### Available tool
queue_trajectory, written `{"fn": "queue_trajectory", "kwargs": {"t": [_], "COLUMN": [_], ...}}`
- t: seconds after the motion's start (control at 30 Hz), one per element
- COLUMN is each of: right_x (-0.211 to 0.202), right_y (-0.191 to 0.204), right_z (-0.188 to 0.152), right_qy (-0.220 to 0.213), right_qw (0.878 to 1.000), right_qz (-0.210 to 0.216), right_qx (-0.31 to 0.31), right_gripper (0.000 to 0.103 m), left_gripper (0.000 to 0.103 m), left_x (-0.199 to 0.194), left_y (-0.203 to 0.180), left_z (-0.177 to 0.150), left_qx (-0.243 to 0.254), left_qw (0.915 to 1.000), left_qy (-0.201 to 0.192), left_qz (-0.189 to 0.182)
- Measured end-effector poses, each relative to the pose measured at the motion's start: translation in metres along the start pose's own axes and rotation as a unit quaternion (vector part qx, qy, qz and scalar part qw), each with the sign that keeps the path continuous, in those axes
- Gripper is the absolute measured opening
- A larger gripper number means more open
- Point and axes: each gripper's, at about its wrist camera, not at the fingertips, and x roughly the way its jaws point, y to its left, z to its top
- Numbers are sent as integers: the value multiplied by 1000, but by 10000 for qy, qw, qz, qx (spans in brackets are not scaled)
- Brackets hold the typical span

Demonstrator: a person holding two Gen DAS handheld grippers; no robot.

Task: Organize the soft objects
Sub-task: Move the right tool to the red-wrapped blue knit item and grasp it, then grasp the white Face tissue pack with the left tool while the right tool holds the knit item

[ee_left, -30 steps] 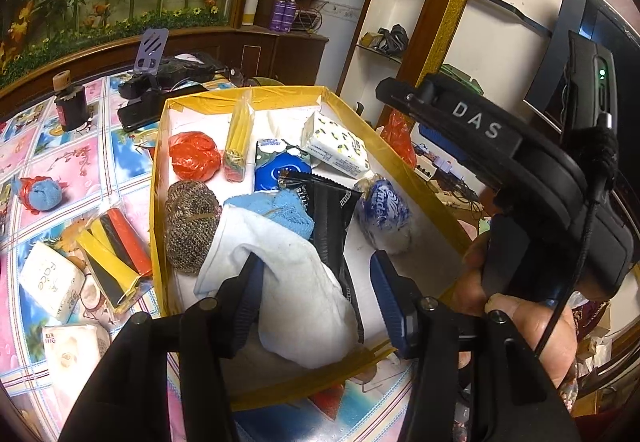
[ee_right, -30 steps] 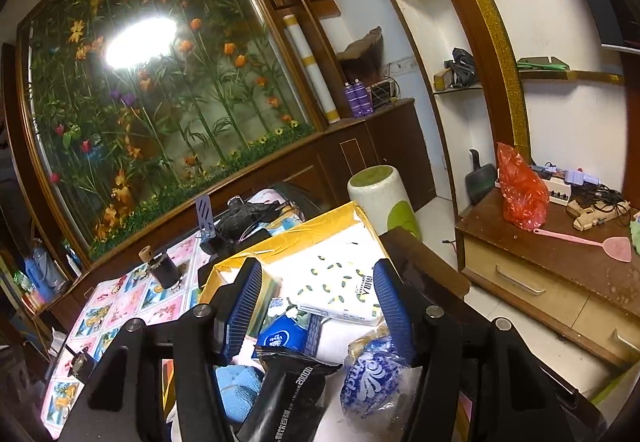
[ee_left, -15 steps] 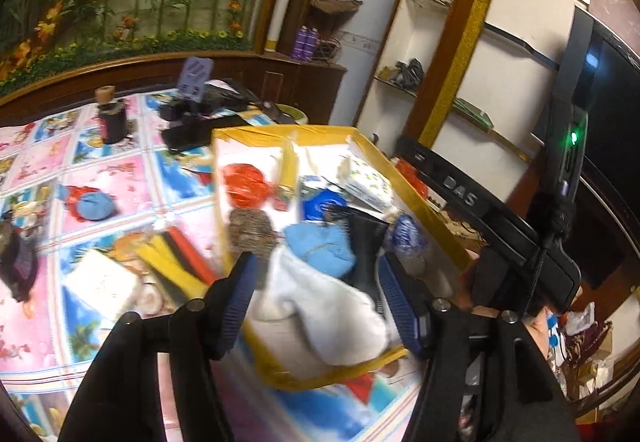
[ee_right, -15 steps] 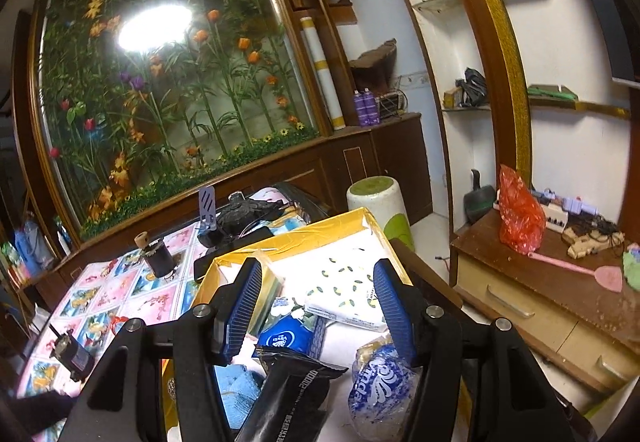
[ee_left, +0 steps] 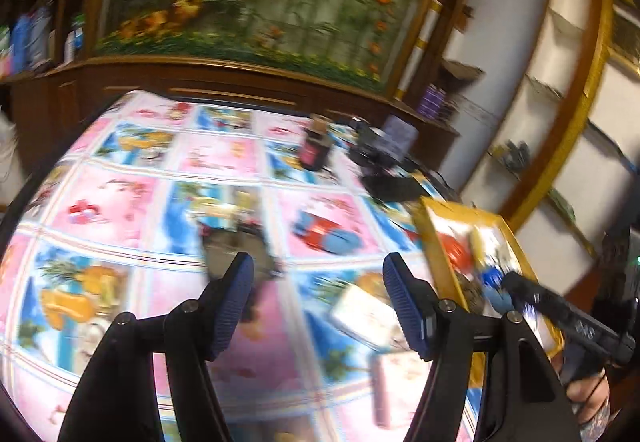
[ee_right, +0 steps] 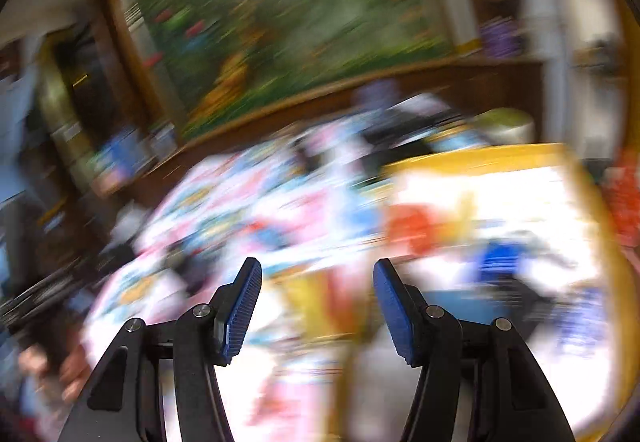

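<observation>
Nothing is grasped by the left gripper, whose jaws have just been opening over the patterned tablecloth, or by the released right gripper, while the yellow-rimmed box of soft objects is seen to the right.

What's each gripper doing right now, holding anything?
Left gripper: jaws open and have just been opening, nothing between them.
Right gripper: jaws open, nothing between them.
</observation>
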Motion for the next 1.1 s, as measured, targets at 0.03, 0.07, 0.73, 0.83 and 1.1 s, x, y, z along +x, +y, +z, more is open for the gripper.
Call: {"fn": "queue_trajectory", "kwargs": {"t": [0.03,0.07,0.73,0.83,1.1], "right_x": [15,27,230,213,162], "right_y": [16,25,85,84,74], "right_z": [7,12,41,33,-6], "right_qy": [238,415,1816,1851,1863], "right_qw": [9996,9988,9668,9683,9734], "right_qz": [150,196,-680,-714,-783], "right_qx": [-93,-166,-1665,-1520,-1079], "right_gripper": [63,64,37,37,36], "left_gripper": [66,66,66,66,66], "left_x": [-2,-2,1,0,-2], "left_y": [14,24,49,48,47], "left_z": [4,7,7,7,7], "left_qx": [-175,-292,-447,-448,-441], "left_qw": [9998,9995,9987,9987,9987], "left_qy": [6,27,236,246,243], "left_qz": [50,101,32,19,-33]}}
